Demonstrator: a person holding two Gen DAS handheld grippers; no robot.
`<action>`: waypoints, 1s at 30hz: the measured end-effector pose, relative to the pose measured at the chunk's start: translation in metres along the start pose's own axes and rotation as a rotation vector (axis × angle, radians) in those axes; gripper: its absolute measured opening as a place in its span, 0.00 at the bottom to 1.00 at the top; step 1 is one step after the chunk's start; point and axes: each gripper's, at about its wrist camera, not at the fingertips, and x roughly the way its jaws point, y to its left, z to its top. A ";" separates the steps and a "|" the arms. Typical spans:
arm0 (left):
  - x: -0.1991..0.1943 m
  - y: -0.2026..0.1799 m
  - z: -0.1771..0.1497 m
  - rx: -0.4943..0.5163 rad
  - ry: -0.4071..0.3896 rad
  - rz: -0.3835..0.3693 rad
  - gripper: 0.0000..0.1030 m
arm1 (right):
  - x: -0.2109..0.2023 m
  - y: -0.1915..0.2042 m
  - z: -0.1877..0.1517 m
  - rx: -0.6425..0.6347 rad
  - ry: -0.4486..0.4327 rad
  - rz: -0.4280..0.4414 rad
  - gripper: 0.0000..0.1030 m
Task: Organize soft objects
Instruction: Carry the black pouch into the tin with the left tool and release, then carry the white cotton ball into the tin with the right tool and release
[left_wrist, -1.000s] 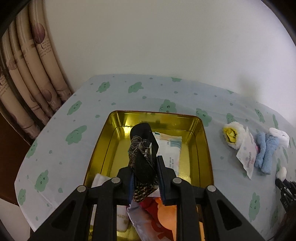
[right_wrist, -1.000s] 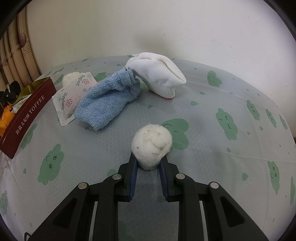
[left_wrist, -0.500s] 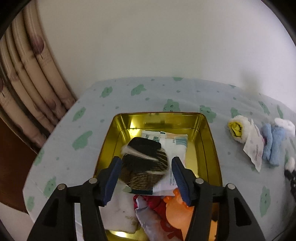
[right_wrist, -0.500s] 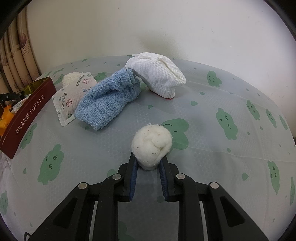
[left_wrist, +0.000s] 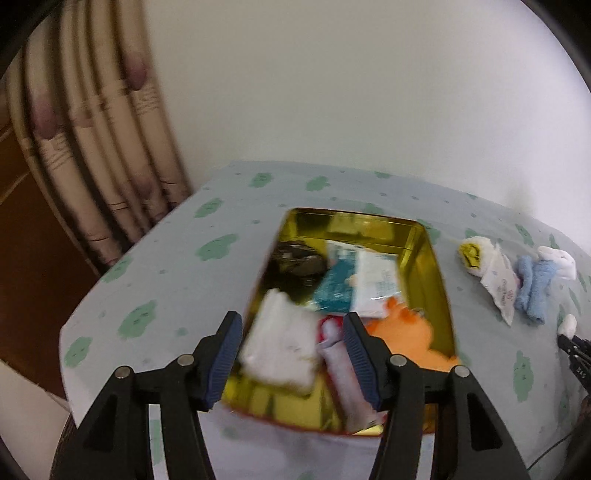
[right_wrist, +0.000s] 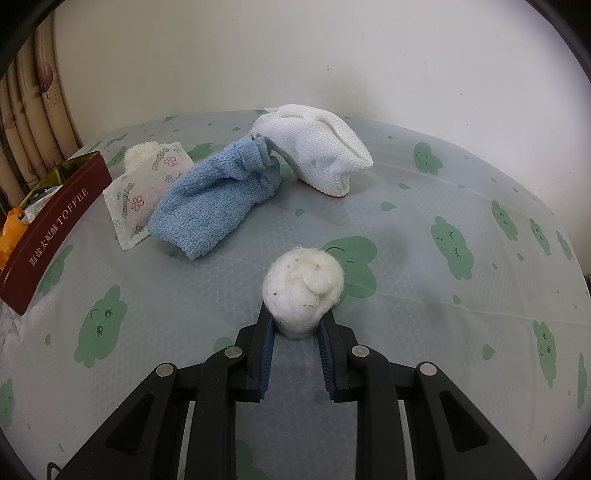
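Observation:
My left gripper (left_wrist: 293, 325) is open and empty above the near end of the gold tin (left_wrist: 441, 280). In the tin lie a dark striped sock (left_wrist: 297, 258), a white folded cloth (left_wrist: 280, 345), packets (left_wrist: 354, 284) and an orange toy (left_wrist: 410, 334). My right gripper (right_wrist: 297, 325) is shut on a white cotton ball (right_wrist: 303, 286) just above the tablecloth. Beyond it lie a blue towel (right_wrist: 218, 201), a white knit cloth (right_wrist: 317, 151) and a flowered tissue packet (right_wrist: 142, 199).
The tin's dark red side (right_wrist: 48, 236), printed TOFFEE, stands at the left of the right wrist view. A yellow and white fluffy item (left_wrist: 474, 253) lies right of the tin. Curtains (left_wrist: 92, 147) hang at the left beyond the table edge.
My left gripper opened and dropped the dark striped sock into the tin, then drew back and up. My right gripper has stayed still with the cotton ball.

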 end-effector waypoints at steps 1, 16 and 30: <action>-0.003 0.004 -0.004 -0.006 -0.007 0.019 0.56 | 0.000 0.001 0.000 -0.002 0.000 -0.003 0.21; -0.002 0.057 -0.039 -0.190 -0.039 0.118 0.56 | 0.000 0.004 0.000 -0.020 0.001 -0.029 0.21; -0.014 0.059 -0.039 -0.145 -0.114 0.185 0.56 | -0.001 0.007 0.000 -0.046 0.000 -0.048 0.17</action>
